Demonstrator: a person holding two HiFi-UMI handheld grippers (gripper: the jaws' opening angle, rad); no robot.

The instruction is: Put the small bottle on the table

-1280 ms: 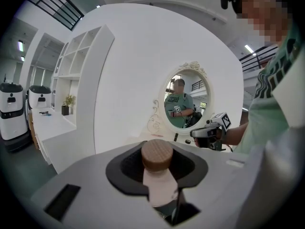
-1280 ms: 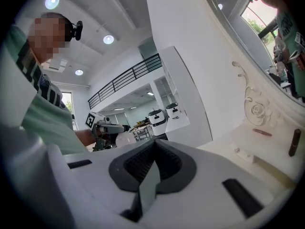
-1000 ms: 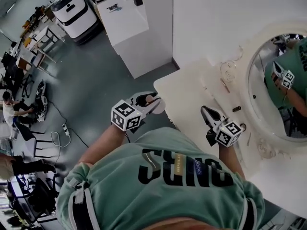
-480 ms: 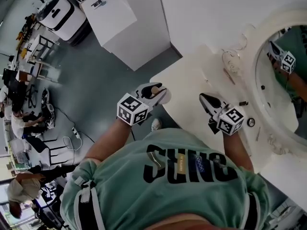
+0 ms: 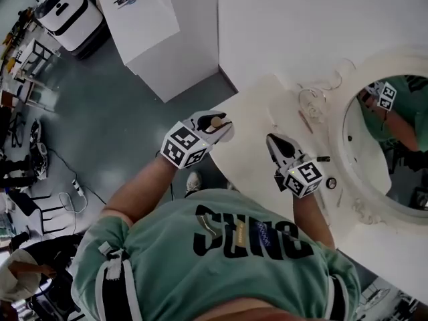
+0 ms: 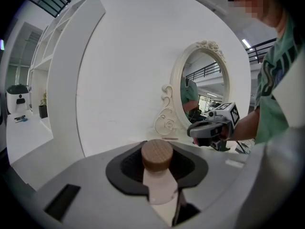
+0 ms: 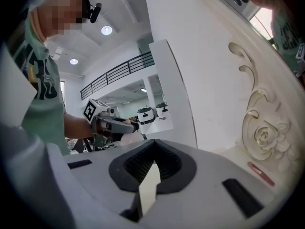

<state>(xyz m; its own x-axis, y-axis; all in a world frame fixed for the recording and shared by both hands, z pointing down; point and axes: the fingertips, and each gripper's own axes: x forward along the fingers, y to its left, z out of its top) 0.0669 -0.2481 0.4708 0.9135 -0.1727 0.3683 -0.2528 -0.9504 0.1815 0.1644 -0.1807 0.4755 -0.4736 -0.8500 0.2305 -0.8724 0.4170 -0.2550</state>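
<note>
The small bottle [image 6: 159,187] is pale pink with a round wooden cap [image 6: 157,155]. My left gripper [image 6: 157,171] is shut on its neck and holds it upright. From the head view, that left gripper [image 5: 215,124] and the bottle's cap [image 5: 216,121] hover at the left edge of the white table [image 5: 257,112]. My right gripper [image 5: 273,142] is over the table's middle with its jaws together and nothing between them. It points toward the wall. The left gripper view shows the right gripper [image 6: 209,129], and the right gripper view shows the left gripper [image 7: 113,125].
A large oval mirror [image 5: 381,146] in an ornate white frame [image 7: 259,132] stands on the table's right side. A pink stick [image 7: 260,173], a small dark piece [image 5: 323,158] and a round bit [image 5: 330,183] lie by its base. A white cabinet [image 5: 157,39] stands on the grey floor beyond.
The head camera has swung, so the scene sits differently in frame. Both grippers have edged slightly toward the wall. The left one still grips the bottle at the table's edge.
</note>
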